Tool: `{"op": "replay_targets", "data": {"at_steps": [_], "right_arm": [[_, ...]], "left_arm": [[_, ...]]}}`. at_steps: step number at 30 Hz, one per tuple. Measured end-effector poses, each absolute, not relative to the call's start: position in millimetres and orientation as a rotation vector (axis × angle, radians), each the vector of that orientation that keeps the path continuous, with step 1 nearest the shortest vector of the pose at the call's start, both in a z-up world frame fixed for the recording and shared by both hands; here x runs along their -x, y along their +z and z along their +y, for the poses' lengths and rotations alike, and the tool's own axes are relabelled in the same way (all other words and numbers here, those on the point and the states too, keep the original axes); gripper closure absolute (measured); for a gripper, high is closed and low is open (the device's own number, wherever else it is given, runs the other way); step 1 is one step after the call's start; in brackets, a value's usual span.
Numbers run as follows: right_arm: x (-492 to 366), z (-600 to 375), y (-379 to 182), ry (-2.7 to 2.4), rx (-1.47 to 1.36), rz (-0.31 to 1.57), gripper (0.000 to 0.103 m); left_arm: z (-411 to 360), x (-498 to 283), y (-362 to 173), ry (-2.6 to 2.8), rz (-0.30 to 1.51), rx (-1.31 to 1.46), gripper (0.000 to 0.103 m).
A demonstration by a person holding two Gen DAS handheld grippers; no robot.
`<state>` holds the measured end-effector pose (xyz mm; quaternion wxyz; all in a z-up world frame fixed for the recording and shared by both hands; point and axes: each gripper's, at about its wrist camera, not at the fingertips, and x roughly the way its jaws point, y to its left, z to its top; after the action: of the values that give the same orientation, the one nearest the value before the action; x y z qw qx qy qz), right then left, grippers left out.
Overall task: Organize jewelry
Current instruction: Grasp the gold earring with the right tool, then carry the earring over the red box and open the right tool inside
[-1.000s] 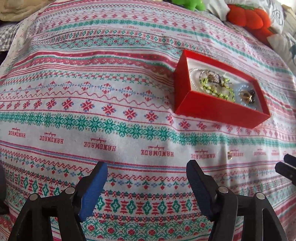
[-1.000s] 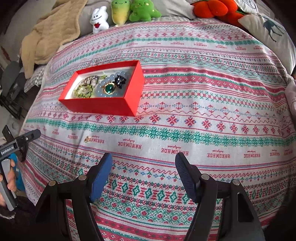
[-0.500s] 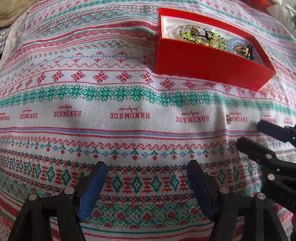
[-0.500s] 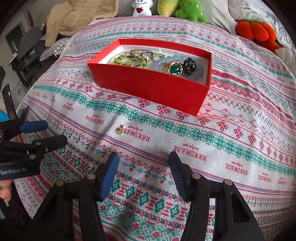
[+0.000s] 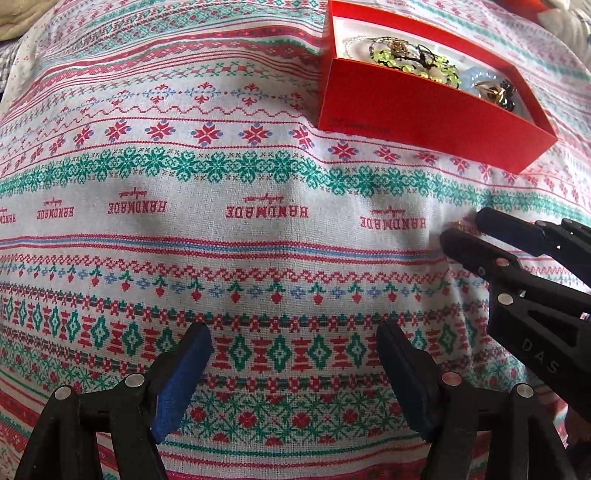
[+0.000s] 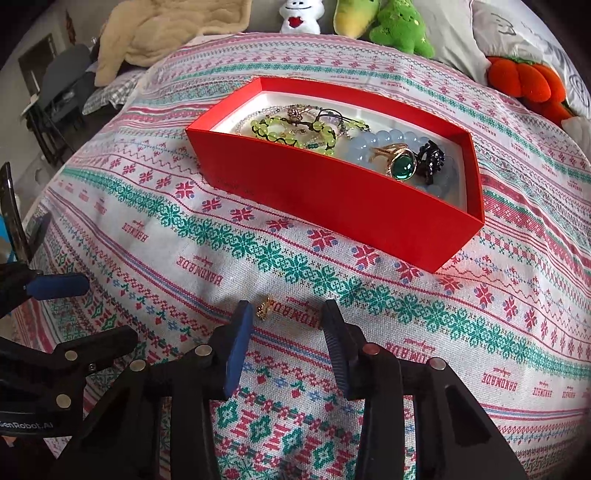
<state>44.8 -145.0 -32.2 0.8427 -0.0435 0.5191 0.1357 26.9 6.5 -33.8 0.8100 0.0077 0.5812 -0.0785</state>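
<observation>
A small gold piece (image 6: 266,307) lies on the patterned cloth in front of the red box (image 6: 332,199). My right gripper (image 6: 286,314) points down over it. Its jaws are closing, with the piece between them close to the left pad, and a gap shows on the other side. The left wrist view shows the same: right gripper (image 5: 467,227) straddling the gold piece (image 5: 458,224). The box (image 5: 424,107) holds a green bead bracelet (image 6: 291,129), a pale blue bracelet (image 6: 373,142), a green-stone ring (image 6: 400,166) and a black piece (image 6: 430,158). My left gripper (image 5: 293,336) hangs open over bare cloth.
The patterned cloth (image 6: 406,306) covers a bed. Green plush toys (image 6: 399,29), an orange plush (image 6: 524,83) and a beige blanket (image 6: 166,33) lie along the far edge. A dark chair (image 6: 59,92) stands off the left side. The left gripper (image 6: 85,314) is close beside my right one.
My right gripper has swung in and down to the gold piece and its jaws have narrowed around it. The left gripper has drifted slightly closer to the box and stays open.
</observation>
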Motion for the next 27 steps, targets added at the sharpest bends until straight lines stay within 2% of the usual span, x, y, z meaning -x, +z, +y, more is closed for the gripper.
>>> {"op": "replay_targets", "data": {"at_steps": [4, 6, 8, 27], "right_arm": [[-45.4, -140.5, -32.1, 0.3, 0.093, 1.099, 0.076], [-43.8, -138.7, -31.9, 0.311, 0.102, 1.101, 0.087], [-42.7, -136.1, -31.7, 0.313, 0.113, 1.102, 0.091], [-40.7, -178.0, 7.6, 0.235, 0.016, 1.065, 0.092]], "left_arm": [[9.6, -26.5, -34.2, -0.162, 1.238, -0.027, 0.026], [7.2, -27.0, -35.6, -0.159, 1.236, -0.037, 0.026], [0.1, -29.4, -38.6, -0.163, 1.236, -0.044, 0.026], [1.1, -50.0, -20.9, -0.165, 1.203, -0.018, 0.026]]}}
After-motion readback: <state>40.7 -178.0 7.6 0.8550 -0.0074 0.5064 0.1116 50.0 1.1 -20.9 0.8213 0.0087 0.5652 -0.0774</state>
